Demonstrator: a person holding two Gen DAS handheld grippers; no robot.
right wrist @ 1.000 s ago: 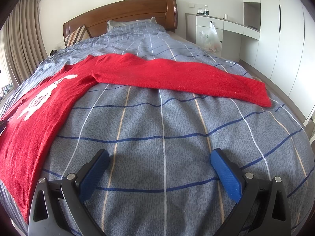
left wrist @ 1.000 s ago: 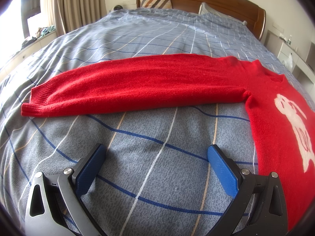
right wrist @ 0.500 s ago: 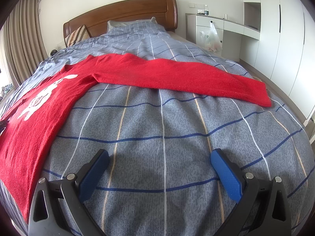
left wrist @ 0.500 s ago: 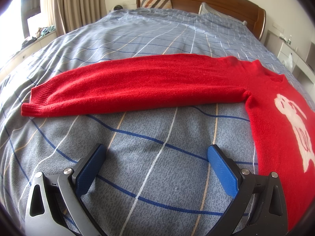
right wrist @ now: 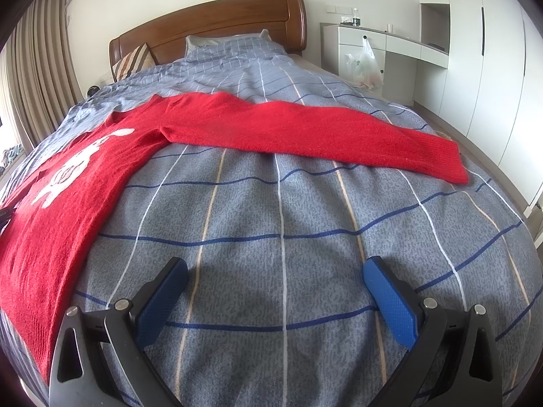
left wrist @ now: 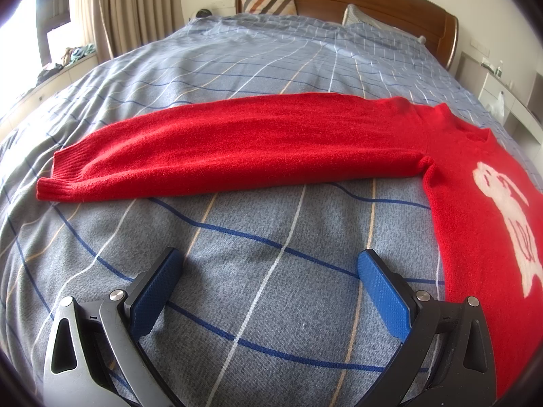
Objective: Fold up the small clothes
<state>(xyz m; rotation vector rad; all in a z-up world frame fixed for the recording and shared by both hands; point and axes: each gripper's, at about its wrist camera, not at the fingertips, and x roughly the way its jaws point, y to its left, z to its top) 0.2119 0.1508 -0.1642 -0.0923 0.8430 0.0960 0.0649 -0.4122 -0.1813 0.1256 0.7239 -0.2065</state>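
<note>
A red knitted sweater [left wrist: 475, 210] with a white animal figure lies flat on the bed, both sleeves stretched out sideways. In the left wrist view one sleeve [left wrist: 237, 146] runs left to a ribbed cuff [left wrist: 64, 179]. My left gripper [left wrist: 269, 278] hovers open over bare bedspread in front of that sleeve, holding nothing. In the right wrist view the sweater body [right wrist: 68, 196] is at the left and the other sleeve [right wrist: 322, 132] reaches right to its cuff [right wrist: 448, 162]. My right gripper [right wrist: 275, 288] is open over the bedspread, short of the sleeve.
The bed has a grey-blue checked bedspread [right wrist: 281, 220], pillows [left wrist: 268, 0] and a wooden headboard [right wrist: 210, 23]. A white desk with a hanging plastic bag [right wrist: 363, 68] and wardrobes stand on the right. Curtains [left wrist: 125, 10] and a window sill are at the left.
</note>
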